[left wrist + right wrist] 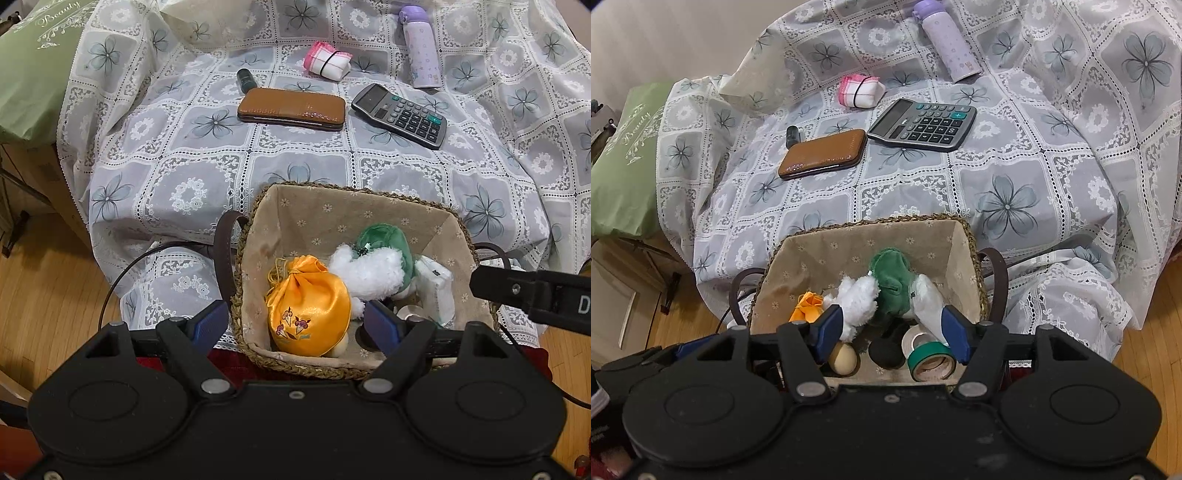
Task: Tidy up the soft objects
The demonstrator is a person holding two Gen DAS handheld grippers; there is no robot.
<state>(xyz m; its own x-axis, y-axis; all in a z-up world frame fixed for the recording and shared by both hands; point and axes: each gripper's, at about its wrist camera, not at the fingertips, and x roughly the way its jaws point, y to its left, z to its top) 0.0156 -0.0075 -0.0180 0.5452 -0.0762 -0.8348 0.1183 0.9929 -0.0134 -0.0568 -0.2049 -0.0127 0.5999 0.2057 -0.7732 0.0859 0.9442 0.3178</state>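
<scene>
**Q:** Over the basket, where do both tools stand?

**A:** Both of mine point down into the woven basket [373, 201], which sits at the near edge of the table [207, 177] with its lace flower cloth. My left tool [295, 325] has its jaws apart, one blue pad outside the basket's left wall and the other inside; nothing is pressed between them. My right tool [890, 332] also stands parted, straddling the contents, and I see no pad bearing on anything.

**Q:** Soft items?

**A:** In the basket: an orange satin pouch [308, 308] at the left, a white fluffy toy [369, 271] touching it, and a green plush [388, 240] behind the white one. A white packet [439, 286] leans at the right wall. From the right wrist view, a green tape roll [931, 360] and a wooden egg [843, 359] lie on the basket floor.

**Q:** Still on the table?

**A:** A folded pink-and-white cloth [327, 61] bound with a black band, well apart from the basket. Near it: a brown wallet [291, 109], a calculator [400, 114], a purple bottle [421, 46], and a small dark bottle [245, 79].
</scene>
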